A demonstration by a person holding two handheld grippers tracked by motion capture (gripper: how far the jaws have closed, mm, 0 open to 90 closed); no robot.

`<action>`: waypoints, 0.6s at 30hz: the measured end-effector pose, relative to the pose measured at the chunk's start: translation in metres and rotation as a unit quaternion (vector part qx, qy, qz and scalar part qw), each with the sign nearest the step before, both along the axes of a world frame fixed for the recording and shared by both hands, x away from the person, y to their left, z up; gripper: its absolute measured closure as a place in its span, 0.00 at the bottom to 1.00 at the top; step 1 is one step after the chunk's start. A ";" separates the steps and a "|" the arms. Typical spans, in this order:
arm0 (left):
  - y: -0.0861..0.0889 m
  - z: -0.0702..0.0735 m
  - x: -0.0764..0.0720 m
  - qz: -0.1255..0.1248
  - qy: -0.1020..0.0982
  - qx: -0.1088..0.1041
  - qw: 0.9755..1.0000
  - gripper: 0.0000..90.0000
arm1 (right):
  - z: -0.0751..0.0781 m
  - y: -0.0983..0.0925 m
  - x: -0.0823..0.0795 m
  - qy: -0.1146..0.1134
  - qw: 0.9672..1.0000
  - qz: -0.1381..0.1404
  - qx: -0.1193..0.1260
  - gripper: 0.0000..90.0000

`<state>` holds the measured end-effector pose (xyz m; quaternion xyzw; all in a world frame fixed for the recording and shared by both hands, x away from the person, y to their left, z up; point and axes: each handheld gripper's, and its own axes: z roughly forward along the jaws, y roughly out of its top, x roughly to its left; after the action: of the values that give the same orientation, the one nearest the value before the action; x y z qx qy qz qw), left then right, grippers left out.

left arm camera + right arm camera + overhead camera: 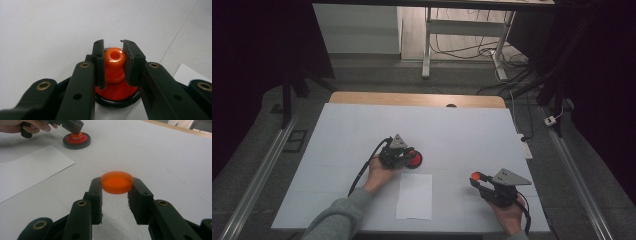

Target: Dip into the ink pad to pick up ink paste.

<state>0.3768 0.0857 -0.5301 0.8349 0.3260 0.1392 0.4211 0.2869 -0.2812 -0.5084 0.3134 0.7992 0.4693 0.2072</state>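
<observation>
- A dim room with dark curtains at both sides and desk legs and cables on the floor beyond; the white worktop (462,130) carries a sheet of paper (414,196) near its front edge, between the two hands
- The left tool (113,63) is pinched on the orange knob (114,60) that stands up from a red disc in a black ring (117,96); that stamp-like base (414,160) sits on the worktop just beyond the paper's far left corner
- The right tool (116,192) is closed on an orange cap (116,182), gripped by its rim and held level above the worktop, well apart from the base
- The step in hand looks like joining cap and base; to do it well, keep the left grip firm so the base cannot slide; bring the cap across level, centre it, and lower it straight; a tilted cap would likely catch on the ring
</observation>
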 end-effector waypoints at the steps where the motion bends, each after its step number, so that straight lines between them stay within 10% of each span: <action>1: -0.001 0.000 -0.001 0.000 -0.003 0.003 1.000 0.81 | 0.000 0.000 0.000 0.000 1.000 0.000 0.000 0.72; 18: 0.012 0.020 -0.005 -0.003 -0.009 -0.060 0.998 0.81 | 0.001 0.000 0.000 -0.003 1.000 0.000 0.000 0.72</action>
<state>0.3723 0.0978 -0.5101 0.8075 0.3277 0.1258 0.4740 0.2867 -0.2812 -0.5070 0.3120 0.7983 0.4705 0.2095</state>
